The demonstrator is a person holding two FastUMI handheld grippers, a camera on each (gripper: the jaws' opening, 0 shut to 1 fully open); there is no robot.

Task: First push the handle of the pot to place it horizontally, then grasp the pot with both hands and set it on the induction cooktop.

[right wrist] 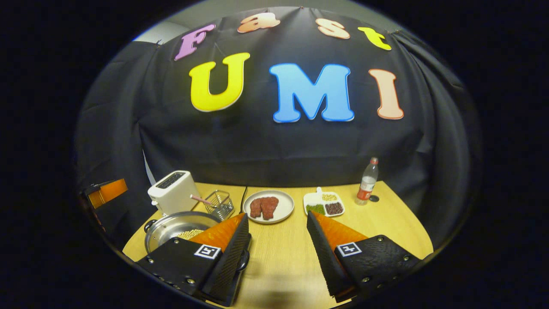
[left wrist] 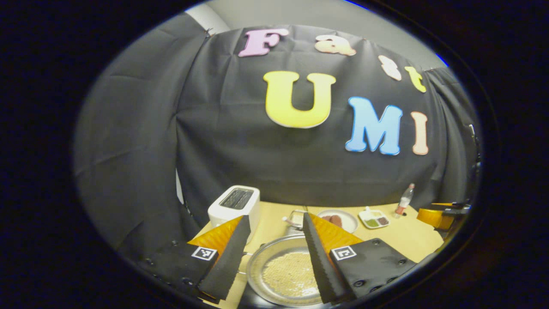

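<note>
Steel pot [left wrist: 285, 270] sits below the left gripper's [left wrist: 274, 223] parted jaws.

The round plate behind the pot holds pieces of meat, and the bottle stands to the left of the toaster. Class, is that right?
Not quite. The plate does hold meat behind the pot, but the bottle stands far to the right of the toaster, past the divided dish. The right gripper view shows this.
</note>
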